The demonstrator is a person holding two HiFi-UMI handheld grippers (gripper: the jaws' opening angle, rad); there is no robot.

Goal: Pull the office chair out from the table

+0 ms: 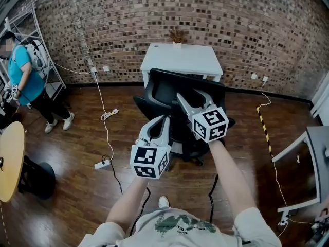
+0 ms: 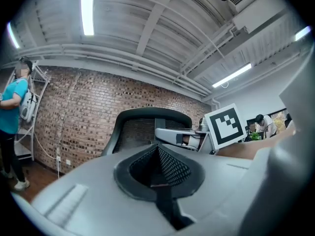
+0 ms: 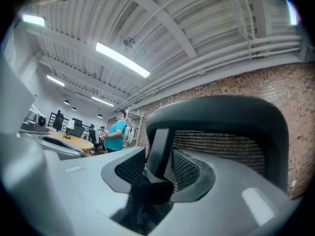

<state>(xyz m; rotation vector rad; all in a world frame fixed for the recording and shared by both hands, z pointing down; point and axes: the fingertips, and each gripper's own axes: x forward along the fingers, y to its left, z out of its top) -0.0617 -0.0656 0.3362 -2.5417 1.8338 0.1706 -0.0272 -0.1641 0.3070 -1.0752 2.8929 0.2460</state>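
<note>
A black office chair (image 1: 169, 89) stands tucked against a white table (image 1: 180, 58) by the brick wall, its backrest toward me. My right gripper (image 1: 190, 93) is at the top of that backrest. In the right gripper view its jaws (image 3: 156, 161) stand apart, with a dark upright bar of the chair back showing in the gap, and the chair's arched top (image 3: 221, 112) fills the view beyond. My left gripper (image 1: 165, 118) hangs lower and nearer me, short of the backrest. Its pads (image 2: 172, 166) meet with nothing between them, and the chair (image 2: 147, 119) lies ahead.
A person in a teal shirt (image 1: 23, 73) stands at the far left by a white rack. A round wooden table (image 1: 10, 161) is at the left edge. A power strip with its cable (image 1: 102, 163) lies on the floor. A grey desk (image 1: 313, 158) stands at the right.
</note>
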